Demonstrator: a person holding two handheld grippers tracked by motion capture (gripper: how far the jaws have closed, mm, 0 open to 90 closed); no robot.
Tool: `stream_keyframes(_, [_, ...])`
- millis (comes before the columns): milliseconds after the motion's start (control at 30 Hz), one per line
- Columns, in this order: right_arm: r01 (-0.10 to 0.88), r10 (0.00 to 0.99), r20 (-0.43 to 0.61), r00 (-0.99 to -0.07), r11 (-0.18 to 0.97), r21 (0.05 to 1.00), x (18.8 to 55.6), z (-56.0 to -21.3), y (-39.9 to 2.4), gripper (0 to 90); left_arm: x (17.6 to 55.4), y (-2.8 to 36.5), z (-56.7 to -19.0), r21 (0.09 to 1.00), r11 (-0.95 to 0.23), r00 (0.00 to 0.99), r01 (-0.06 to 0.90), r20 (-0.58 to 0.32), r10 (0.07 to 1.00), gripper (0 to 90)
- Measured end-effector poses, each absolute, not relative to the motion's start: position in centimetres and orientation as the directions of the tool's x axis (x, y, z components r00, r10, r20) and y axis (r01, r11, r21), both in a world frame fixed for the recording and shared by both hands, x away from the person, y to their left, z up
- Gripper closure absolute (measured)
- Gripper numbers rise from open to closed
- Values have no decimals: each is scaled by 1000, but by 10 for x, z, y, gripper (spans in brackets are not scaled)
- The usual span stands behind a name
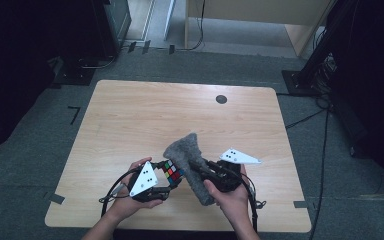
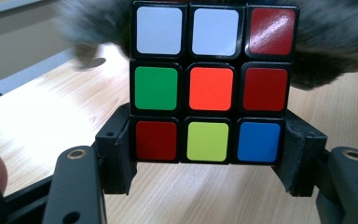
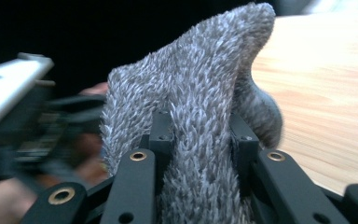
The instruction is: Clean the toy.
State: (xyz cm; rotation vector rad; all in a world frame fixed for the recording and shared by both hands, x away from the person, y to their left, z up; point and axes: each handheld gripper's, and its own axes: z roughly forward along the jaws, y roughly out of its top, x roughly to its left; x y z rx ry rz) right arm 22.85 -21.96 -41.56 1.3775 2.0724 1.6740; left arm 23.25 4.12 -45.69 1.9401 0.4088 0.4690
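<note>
Wooden bench (image 1: 130, 120) carries the work at its near edge; a small dark round disc (image 1: 221, 99) sits far right on the surface, well apart from everything. Grey fleecy cloth (image 1: 187, 165) is the largest working item: it stands bunched near centre, one end lifted toward the far side, the other hanging toward the person. Right gripper (image 3: 200, 135) holds it; in the right gripper view the jaws are nearly closed, pinching a thick fold of pile between the pads. Judgement: cloth is light, soft and limp, will sag and drape wherever unsupported, not fragile; the pile compresses, so a thin single layer could creep out of the pads. Best taken by a doubled fold as here, leaving a free flap to wipe with. Puzzle cube (image 2: 212, 81), coloured stickers on black plastic, sits just left of the cloth, touching or nearly touching it in the high view. Left gripper (image 2: 209, 154) has it: jaws closed hard against the two opposite sides of the bottom layer, cube raised off the bench. Judgement: cube is rigid, fairly light, smooth-faced and somewhat slippery; layers can rotate under a side load, so a squeeze square across flat opposite faces is right, and rubbing pressure from the cloth should stay moderate.
</note>
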Motion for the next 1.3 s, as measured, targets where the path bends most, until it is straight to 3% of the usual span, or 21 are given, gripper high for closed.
stream_keyframes(133, [569,742,414,-527,-54,821,231,-417,-227,703,234,42,-457,920,-385,863,81,128,488,343])
stream_keyframes(300, [533,696,397,-598,-25,846,221,-407,-213,695,235,39,-460,904,-417,853,94,143,503,343])
stream_keyframes(400, [402,722,176,-669,153,903,206,-404,-184,678,236,34,-464,878,-464,830,119,169,532,343])
stream_keyframes(433, [402,722,176,-669,153,903,206,-404,-184,678,237,32,-464,866,-482,824,131,175,539,343])
stream_keyframes(600, [266,725,-97,-682,369,891,195,-415,-157,651,237,24,-462,811,-554,794,189,205,572,343])
stream_keyframes(800, [240,728,-180,-661,432,869,195,-421,-154,632,236,17,-462,785,-574,788,235,191,585,344])
stream_keyframes(867, [231,725,-207,-657,456,860,195,-423,-150,582,236,16,-463,776,-584,789,239,196,583,344])
stream_keyframes(967, [246,734,-269,-624,511,824,198,-432,-140,374,234,13,-464,773,-593,793,225,208,572,344])
stream_keyframes(1100, [312,767,-187,-614,453,835,204,-434,-145,317,231,12,-464,772,-603,787,201,239,569,343])
stream_keyframes(1233, [450,797,57,-601,279,848,216,-433,-160,234,227,13,-462,795,-590,773,145,281,569,344])
stream_keyframes(1300, [473,800,87,-594,260,842,218,-433,-162,223,224,11,-463,788,-604,761,117,320,565,344])
